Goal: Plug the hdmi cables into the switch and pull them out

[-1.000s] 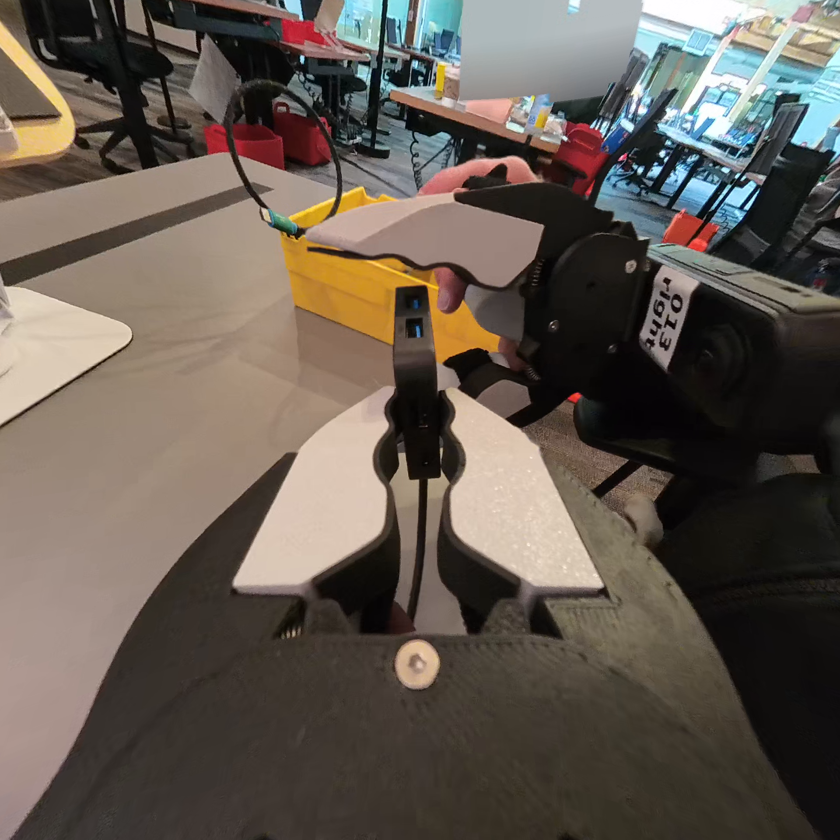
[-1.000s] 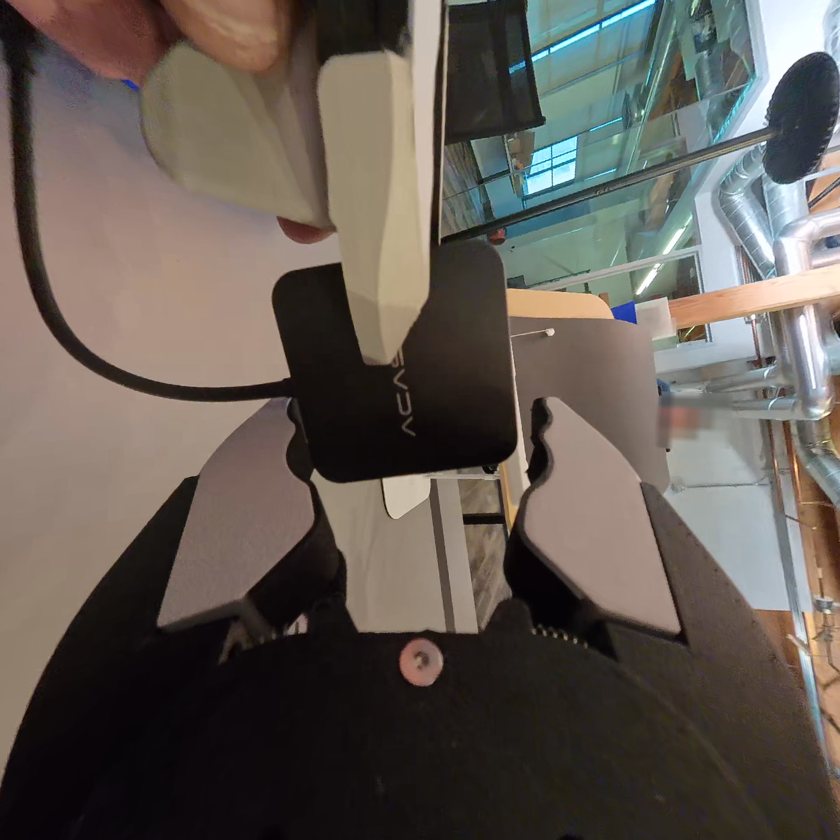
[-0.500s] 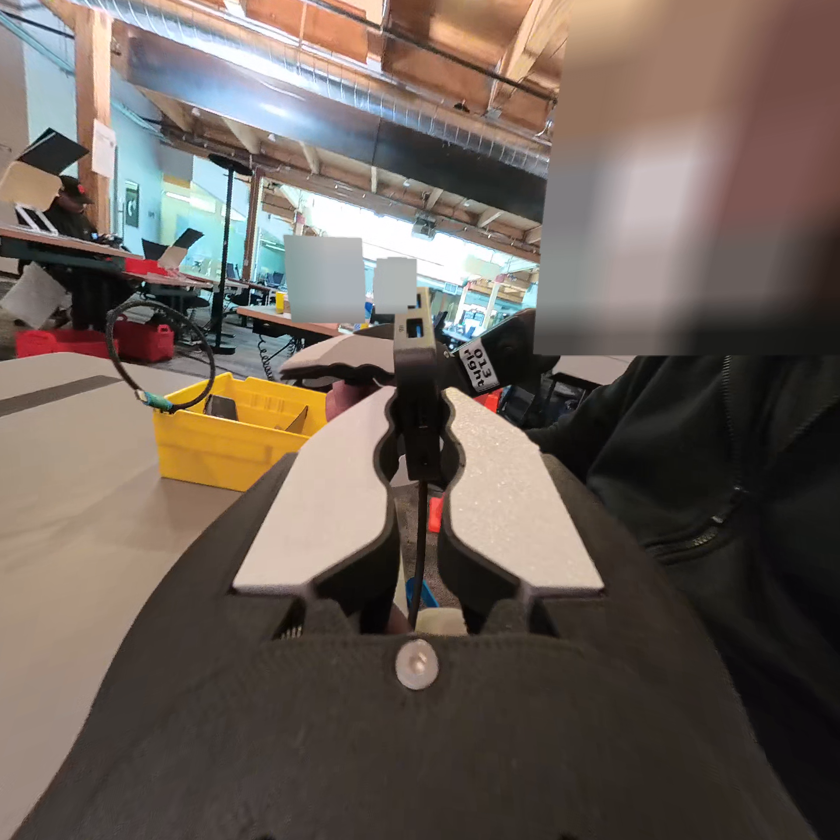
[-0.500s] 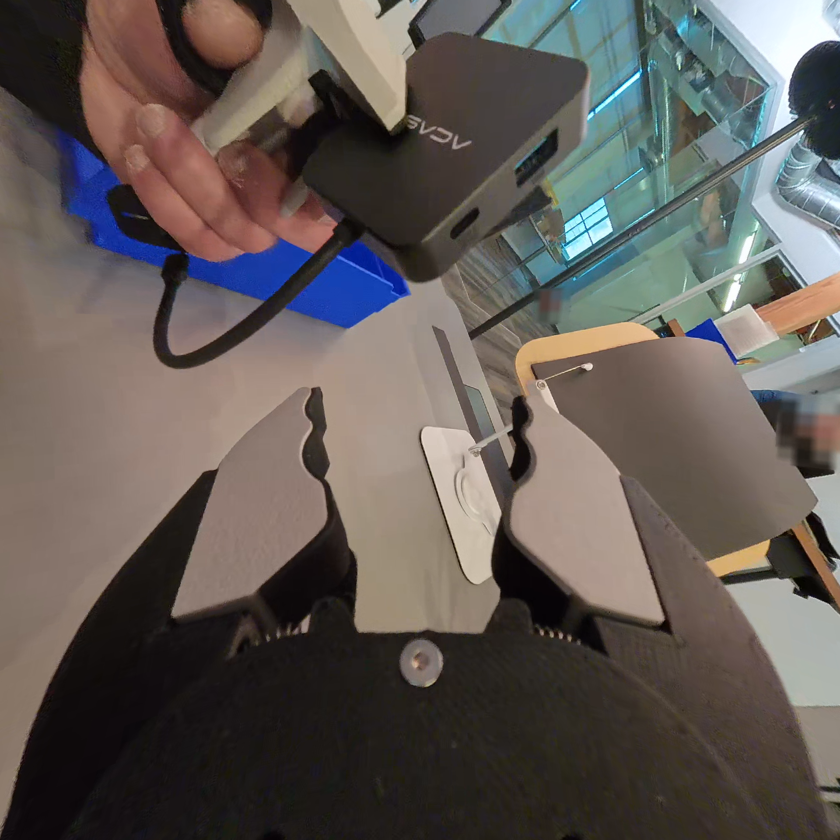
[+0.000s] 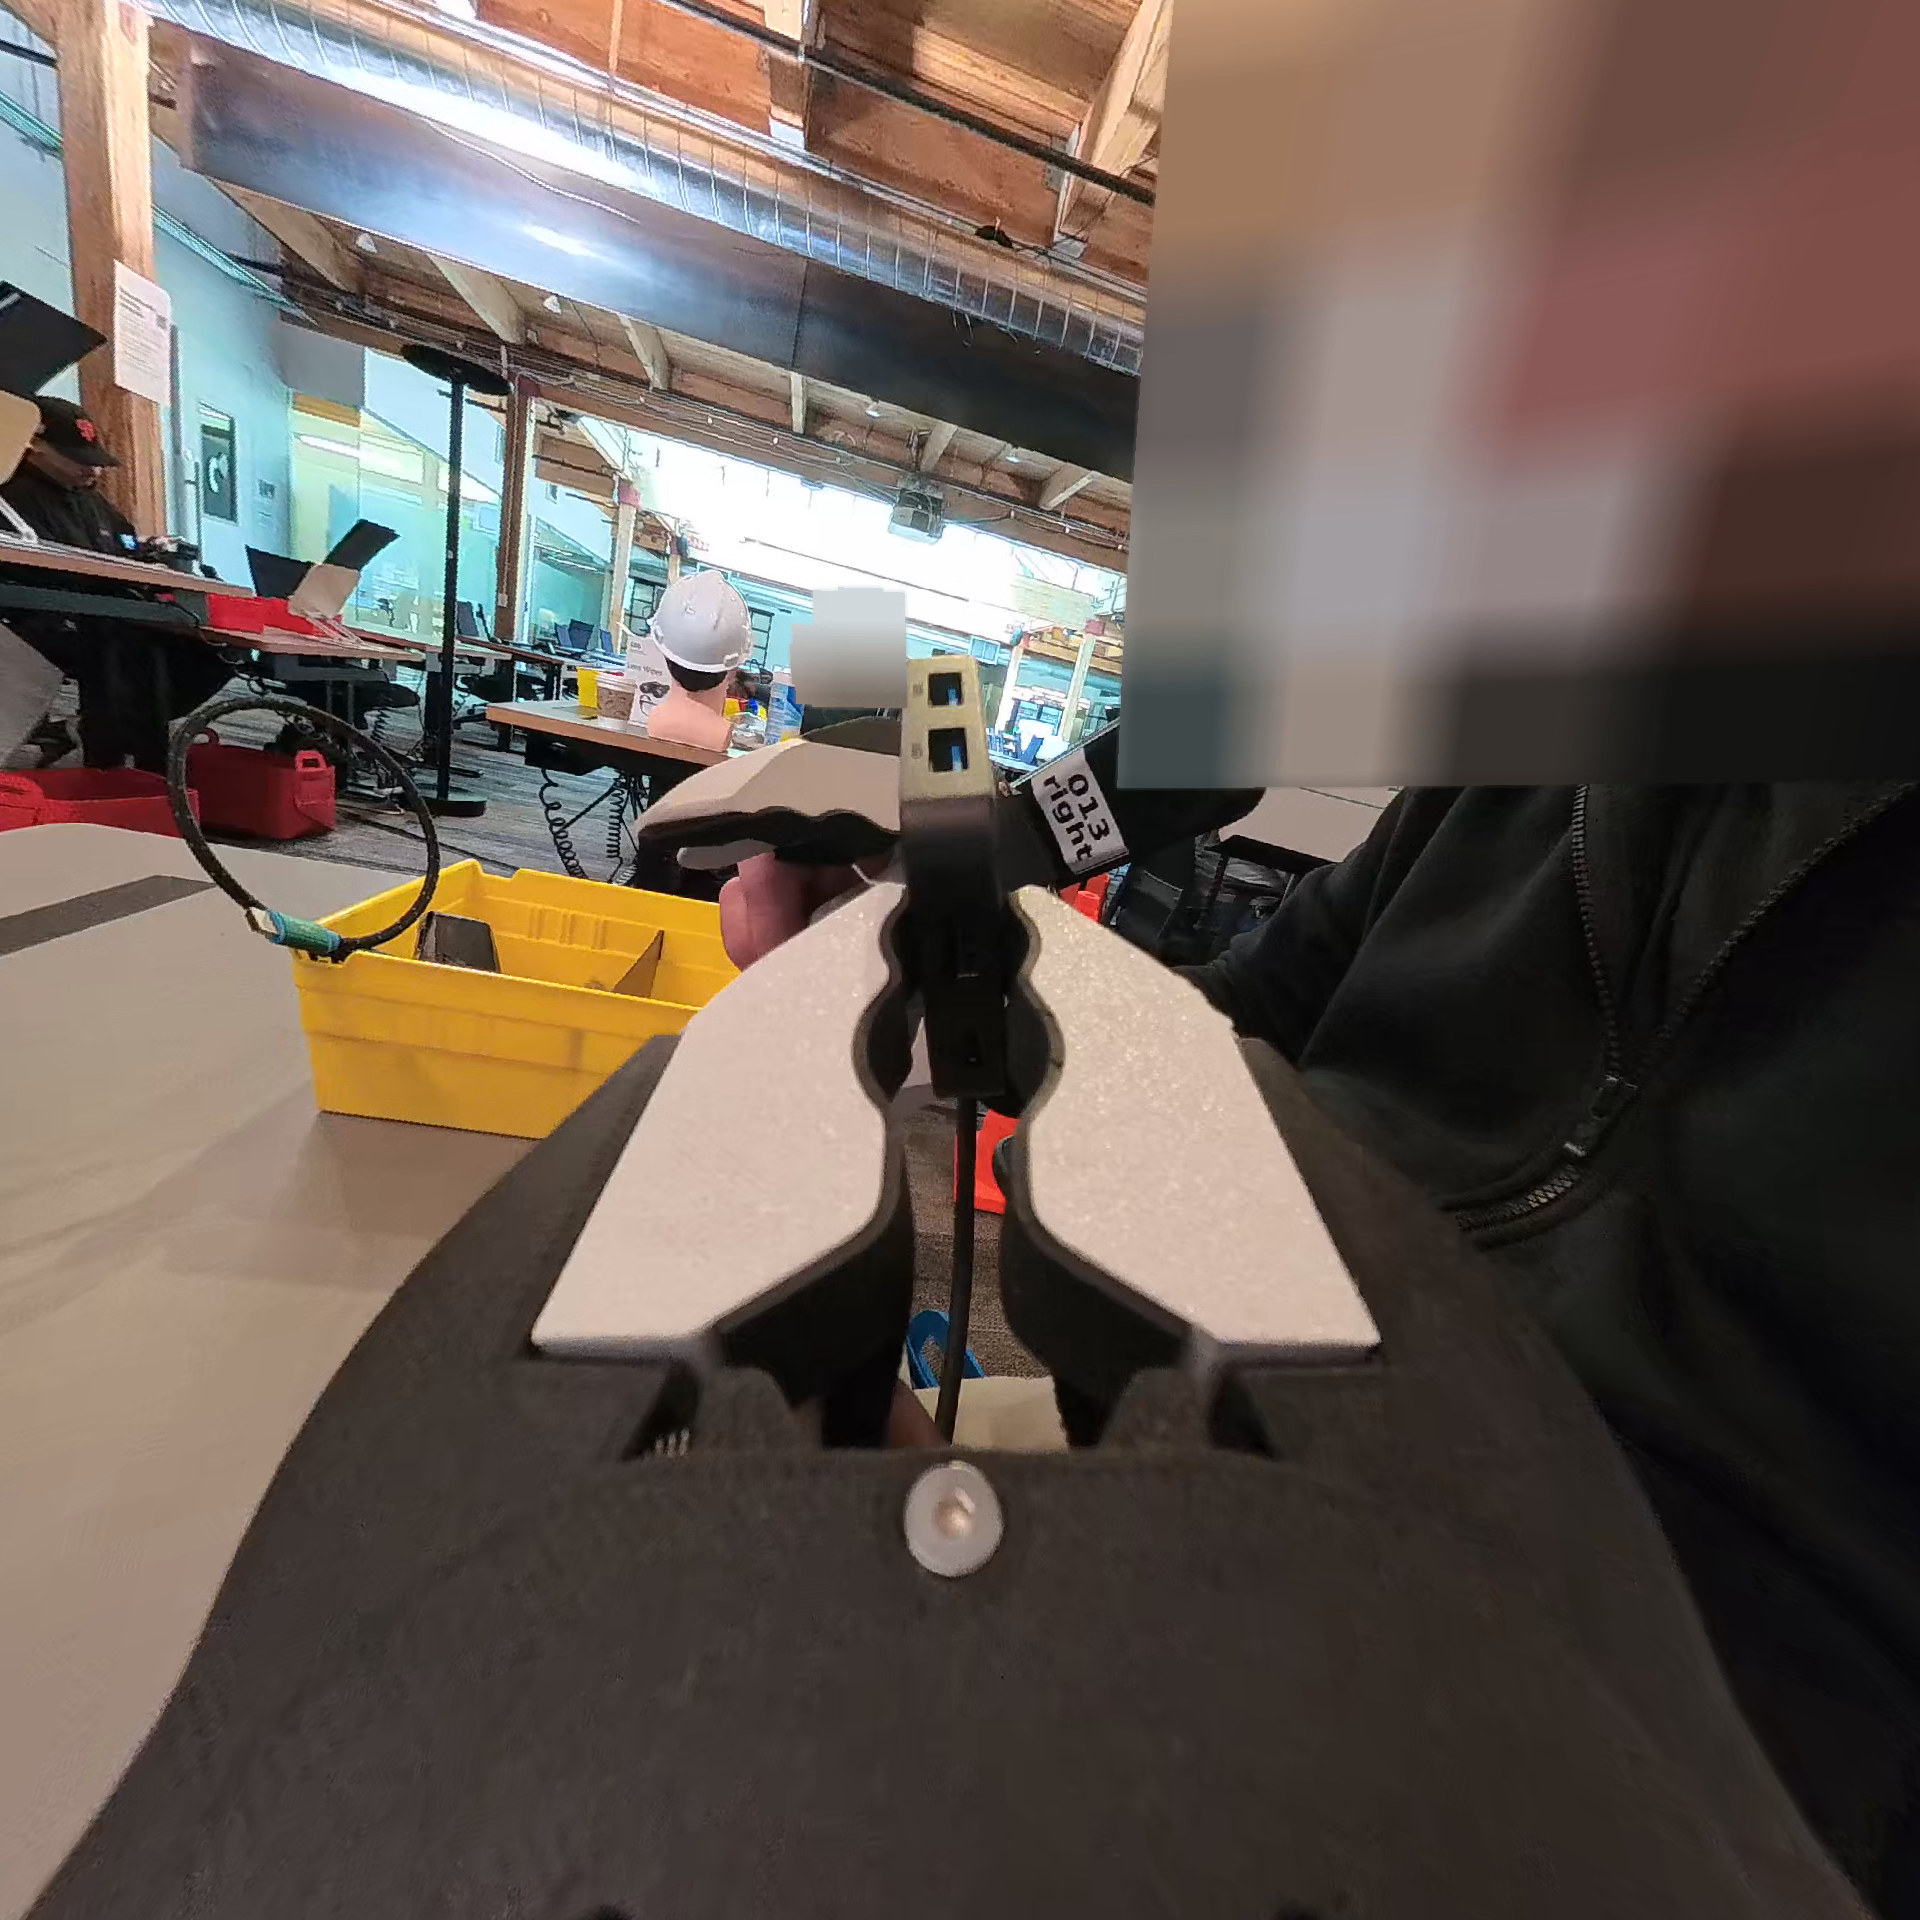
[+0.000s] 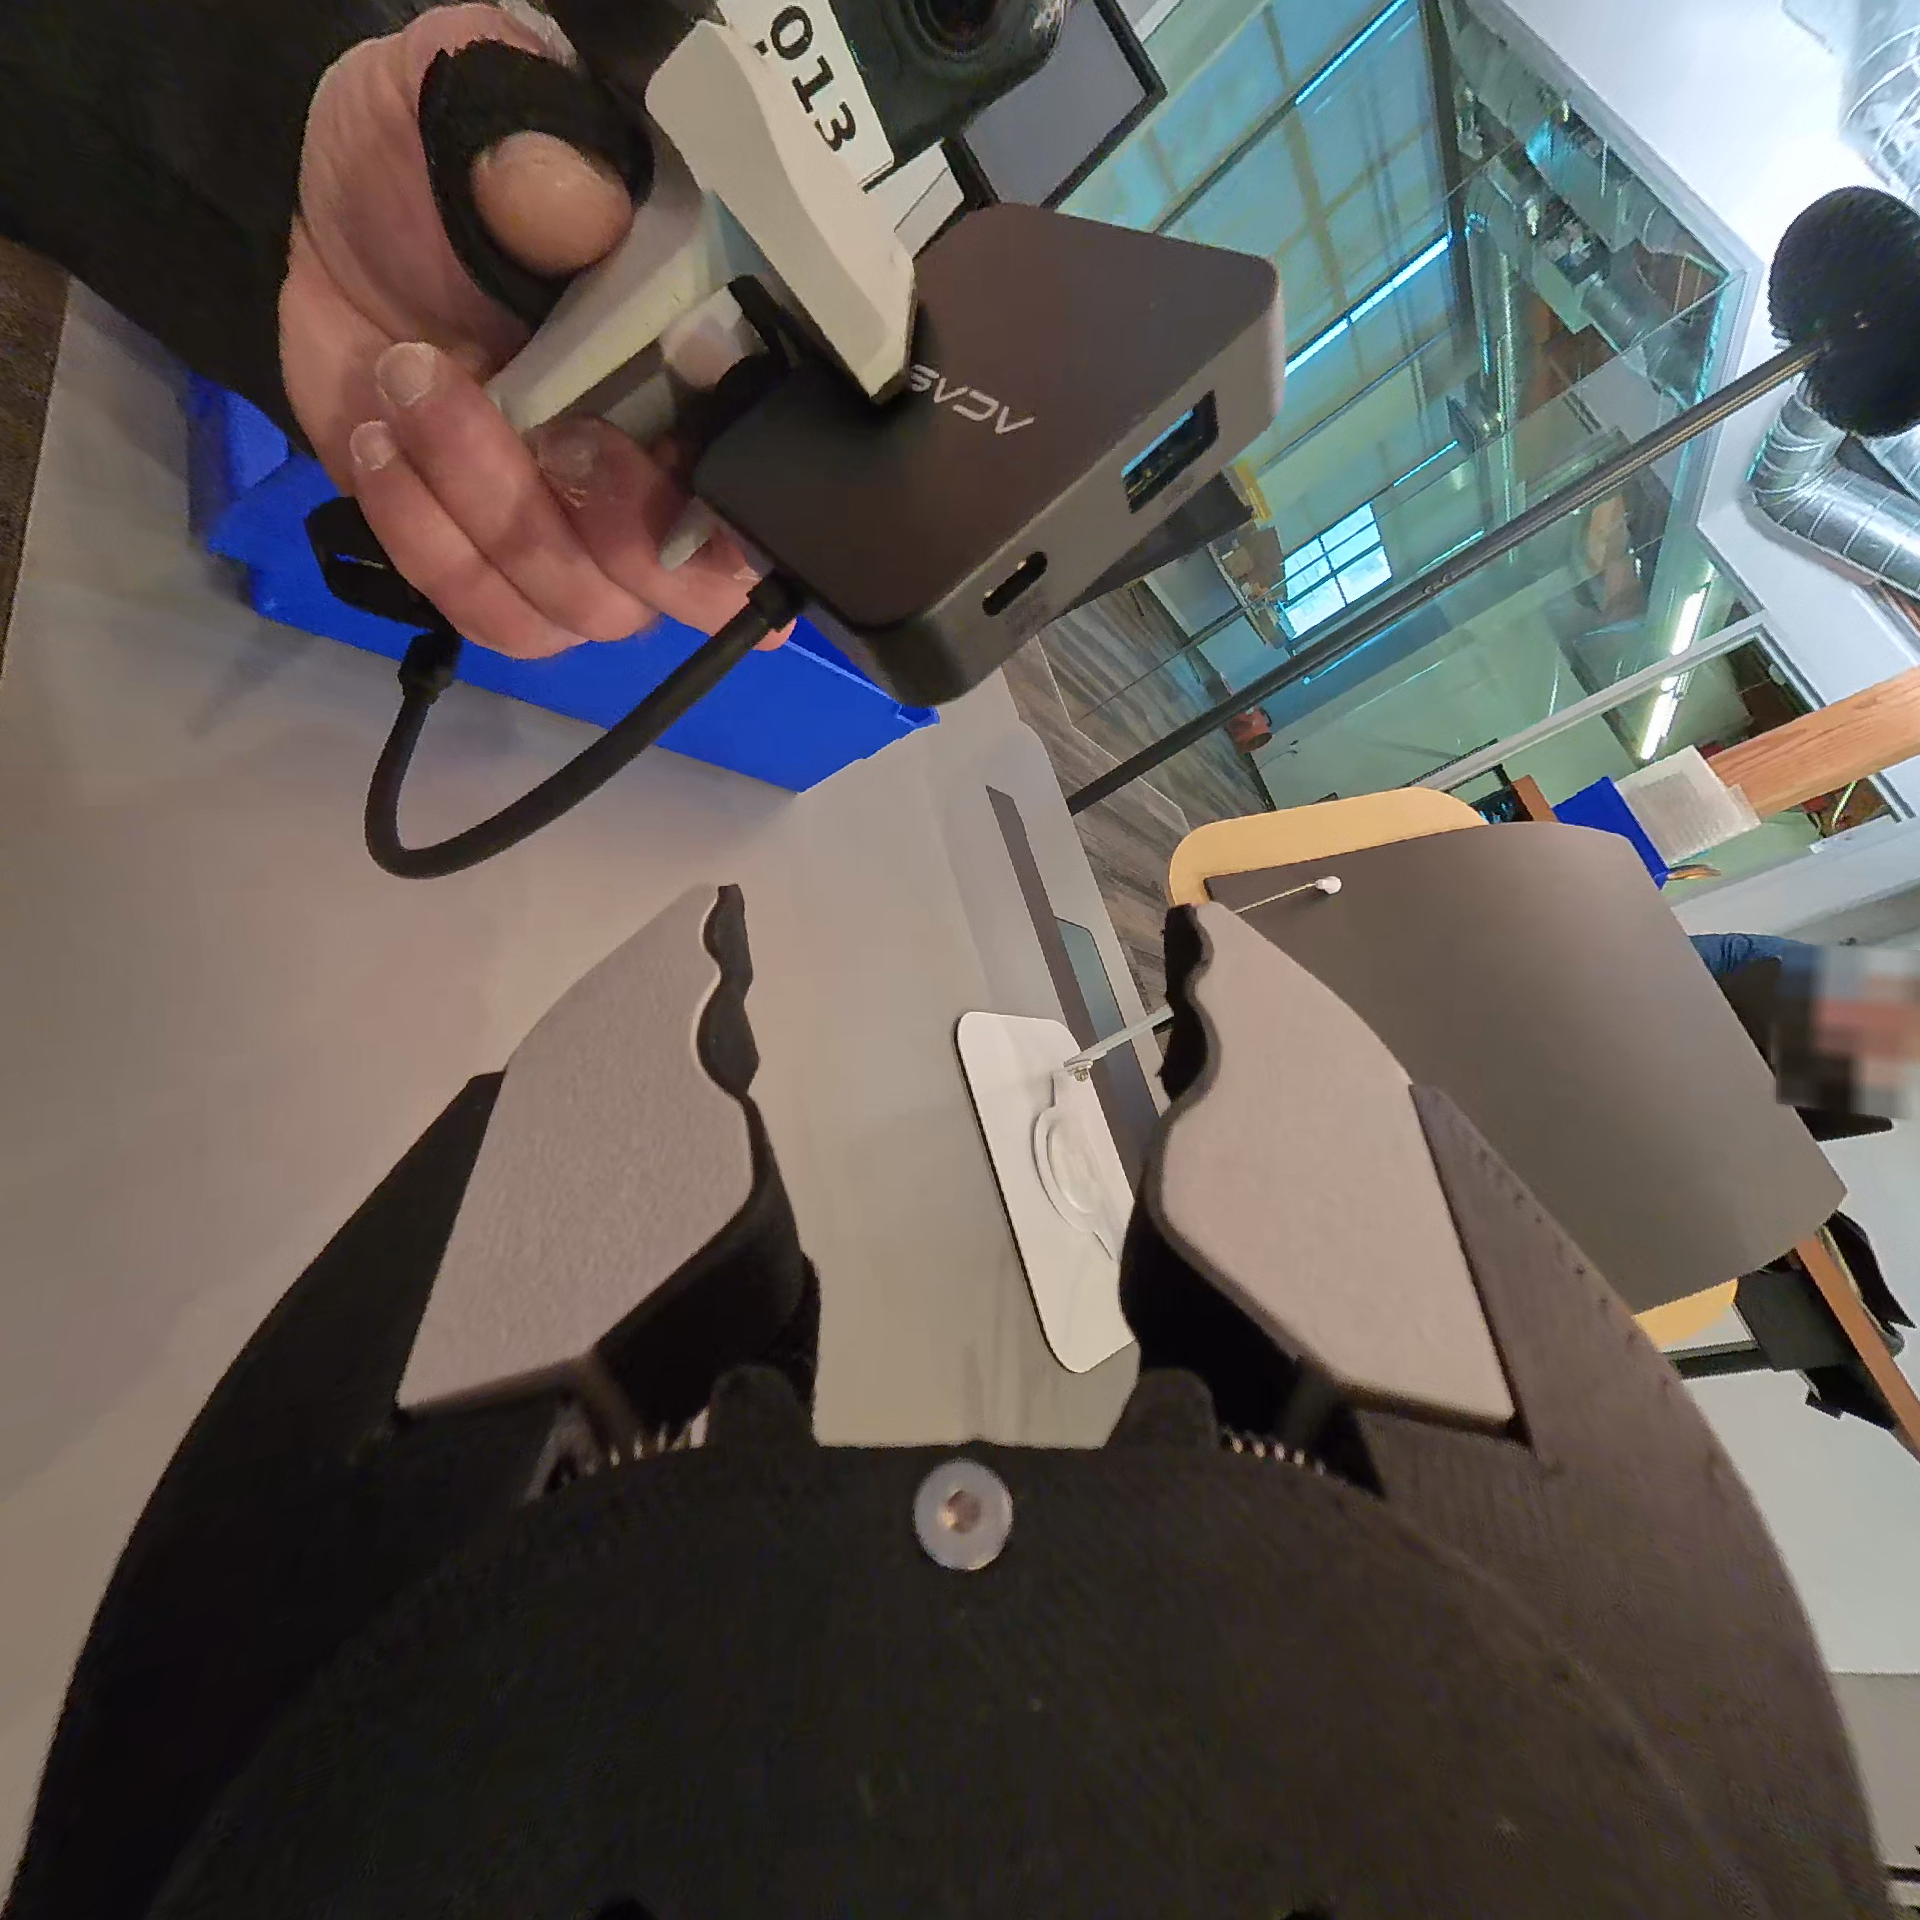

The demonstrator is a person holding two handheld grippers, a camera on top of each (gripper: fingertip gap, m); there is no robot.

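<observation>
Left wrist view: left claw [image 5: 956, 997] pinches switch [image 5: 951, 862] edge-on, upright.

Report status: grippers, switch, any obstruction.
Left gripper shut on flat black switch, held off the table. Right gripper open, empty. No cable plugged in its visible ports.

I see a timber-beamed ceiling [image 5: 644, 62] over an open workshop; long desks [image 5: 613, 727] recede toward bright windows [image 5: 883, 551]; glass partitions [image 6: 1455, 312] stand beyond.
</observation>
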